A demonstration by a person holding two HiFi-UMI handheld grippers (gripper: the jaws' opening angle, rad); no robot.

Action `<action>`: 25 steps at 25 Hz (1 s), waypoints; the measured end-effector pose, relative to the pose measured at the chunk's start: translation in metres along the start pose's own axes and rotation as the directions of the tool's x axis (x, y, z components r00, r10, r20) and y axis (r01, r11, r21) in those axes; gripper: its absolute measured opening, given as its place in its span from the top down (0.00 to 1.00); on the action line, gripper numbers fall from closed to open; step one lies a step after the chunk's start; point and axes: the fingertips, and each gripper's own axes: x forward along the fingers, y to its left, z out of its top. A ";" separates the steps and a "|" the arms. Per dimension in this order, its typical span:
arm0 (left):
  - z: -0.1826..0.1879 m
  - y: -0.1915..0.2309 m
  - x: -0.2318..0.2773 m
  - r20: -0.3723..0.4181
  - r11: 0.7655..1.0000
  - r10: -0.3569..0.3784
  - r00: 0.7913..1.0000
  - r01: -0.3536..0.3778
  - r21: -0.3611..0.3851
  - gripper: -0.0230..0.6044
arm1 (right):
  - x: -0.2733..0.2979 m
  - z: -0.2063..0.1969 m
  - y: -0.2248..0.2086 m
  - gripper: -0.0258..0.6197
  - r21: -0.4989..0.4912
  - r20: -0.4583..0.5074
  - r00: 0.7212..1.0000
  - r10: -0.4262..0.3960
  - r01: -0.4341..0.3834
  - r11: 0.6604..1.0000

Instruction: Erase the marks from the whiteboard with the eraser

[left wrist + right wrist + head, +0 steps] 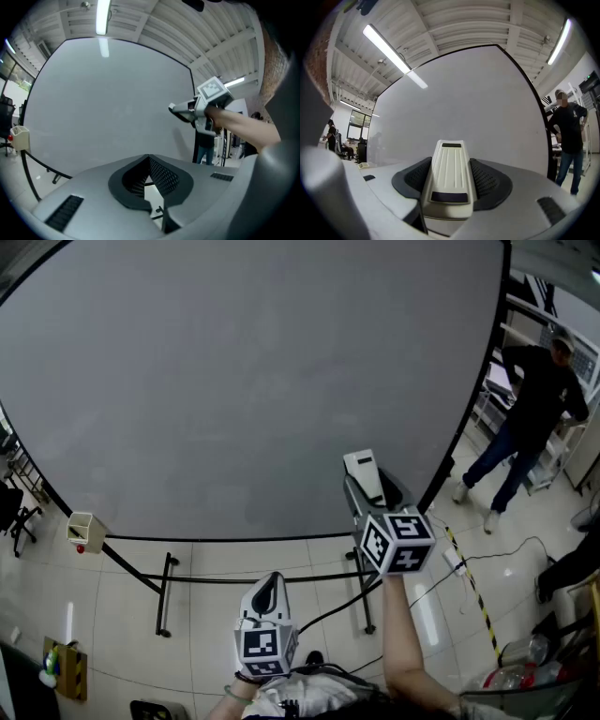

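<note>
The right gripper (451, 161) is clamped on the eraser (450, 180). Its dark pads press the cream body from both sides, the ribbed back faces the camera, and the narrow end juts past the fingertips. The left gripper (149, 158) sits lower and to the left of the right one. Its jaws meet tip to tip, with nothing between them.

Just ahead of the eraser stands the whiteboard (478, 108), an even pale grey across its face. In the head view the eraser (363, 470) lies over the board's lower right part, close to its black edge. Whether it touches the surface cannot be told. In the left gripper view the right gripper (174, 108) sits up and to the right, near the board, with a faint shadow beside it.

Below both grippers the black stand (165, 596) rests on the tiled floor (206, 634). Far to the left of the left gripper, a small box (84, 529) hangs at the board's lower corner. Beyond the board's right edge — well to the right of the right gripper — a person (530, 418) in dark clothes stands facing some shelves.
</note>
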 end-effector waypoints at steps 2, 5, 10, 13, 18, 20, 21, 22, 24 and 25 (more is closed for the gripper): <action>-0.007 0.007 0.009 -0.031 1.000 0.024 0.999 -0.023 0.013 0.98 | 0.017 0.039 -0.011 0.53 -0.069 0.065 0.997 -0.047 0.052 0.996; -0.013 0.026 0.025 -0.054 0.998 0.061 0.997 -0.060 0.012 0.98 | 0.043 0.057 -0.017 0.53 -0.163 0.075 0.989 -0.130 0.140 0.977; -0.010 0.032 0.048 -0.055 0.998 0.061 0.997 -0.061 -0.008 0.98 | 0.063 -0.029 -0.018 0.52 -0.203 -0.100 0.978 -0.185 0.162 0.966; -0.006 0.025 0.055 -0.065 1.000 0.022 0.998 -0.022 0.002 0.98 | 0.058 -0.029 -0.023 0.53 -0.245 -0.085 0.966 -0.243 0.216 0.945; -0.002 0.025 0.061 -0.066 1.000 -0.020 0.998 0.020 0.001 0.98 | 0.061 0.065 -0.036 0.53 -0.187 0.050 0.962 -0.267 0.271 0.944; 0.000 0.026 0.064 -0.068 1.000 -0.024 0.997 0.023 -0.007 0.98 | 0.062 0.048 -0.041 0.52 -0.170 0.021 0.963 -0.268 0.268 0.948; -0.001 0.030 0.065 -0.074 1.000 -0.017 0.997 0.016 -0.009 0.98 | 0.062 0.024 -0.042 0.52 -0.161 -0.017 0.963 -0.269 0.263 0.951; -0.002 0.034 0.066 -0.076 1.000 -0.010 0.997 0.010 -0.010 0.98 | 0.062 -0.006 -0.043 0.52 -0.153 -0.068 0.961 -0.268 0.255 0.955; -0.001 0.040 0.068 -0.061 1.000 -0.008 0.998 0.007 -0.007 0.98 | 0.065 -0.050 -0.041 0.52 -0.158 -0.151 0.952 -0.265 0.241 0.958; 0.000 0.041 0.068 -0.053 1.000 -0.007 0.999 0.007 -0.007 0.98 | 0.065 -0.053 -0.039 0.52 -0.168 -0.161 0.951 -0.263 0.237 0.957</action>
